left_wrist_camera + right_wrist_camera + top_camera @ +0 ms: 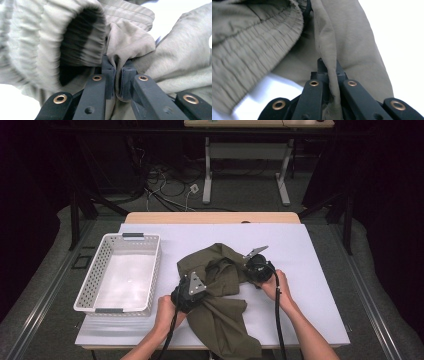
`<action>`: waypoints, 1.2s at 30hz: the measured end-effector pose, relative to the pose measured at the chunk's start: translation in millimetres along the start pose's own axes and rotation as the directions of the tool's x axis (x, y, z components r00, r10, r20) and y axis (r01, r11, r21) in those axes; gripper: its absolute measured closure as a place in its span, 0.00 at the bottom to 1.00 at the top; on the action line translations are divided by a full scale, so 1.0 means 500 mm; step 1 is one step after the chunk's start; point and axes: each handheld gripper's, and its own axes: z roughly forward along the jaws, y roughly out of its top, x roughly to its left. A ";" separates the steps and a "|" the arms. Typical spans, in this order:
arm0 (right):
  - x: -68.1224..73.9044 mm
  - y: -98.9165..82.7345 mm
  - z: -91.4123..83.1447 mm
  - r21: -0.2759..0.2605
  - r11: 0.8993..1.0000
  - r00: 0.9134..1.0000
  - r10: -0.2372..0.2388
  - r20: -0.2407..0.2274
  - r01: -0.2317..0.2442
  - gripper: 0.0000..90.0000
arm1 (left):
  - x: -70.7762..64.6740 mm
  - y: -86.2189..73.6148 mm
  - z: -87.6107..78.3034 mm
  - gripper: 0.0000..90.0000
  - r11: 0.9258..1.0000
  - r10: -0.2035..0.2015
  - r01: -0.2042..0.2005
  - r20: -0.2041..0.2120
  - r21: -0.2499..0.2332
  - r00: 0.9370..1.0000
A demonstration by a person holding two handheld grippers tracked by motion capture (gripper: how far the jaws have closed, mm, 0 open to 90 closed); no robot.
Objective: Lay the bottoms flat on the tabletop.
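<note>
An olive-green garment (220, 290) with a ribbed elastic waistband lies crumpled on the white table cover, one part trailing over the front edge. My left gripper (192, 287) meets it from the left; in the left gripper view its jaws (117, 75) pinch a fold of the cloth (130, 42) beside the waistband opening (75, 45). My right gripper (256, 267) meets it from the right; in the right gripper view its jaws (330, 71) clamp a thin fold of the fabric (329, 45) next to the elastic band (252, 52).
A white perforated basket (120, 272) stands on the left part of the table, with nothing in it. The white cover (300, 270) stretches bare to the right of the garment. Beyond the table are cables on the floor and another table's legs (207, 175).
</note>
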 end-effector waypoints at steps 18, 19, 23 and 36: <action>-0.002 -0.013 -0.014 0.072 0.997 0.996 -0.019 -0.090 0.026 0.61 | 0.034 -0.004 -0.007 0.85 0.997 -0.038 0.040 -0.017 0.069 0.999; 0.003 -0.010 -0.012 0.061 0.998 0.996 -0.016 -0.089 0.022 0.56 | 0.030 -0.001 -0.008 0.79 0.997 -0.036 0.037 -0.016 0.072 0.999; 0.008 0.001 0.002 0.032 0.998 0.996 -0.060 -0.060 0.062 0.52 | 0.011 0.011 -0.010 0.57 0.998 -0.007 0.008 -0.015 0.064 1.000; 0.028 0.013 0.036 0.025 0.996 0.997 -0.082 -0.011 0.082 0.86 | -0.022 -0.002 0.045 0.78 0.993 0.053 -0.053 0.002 0.104 0.999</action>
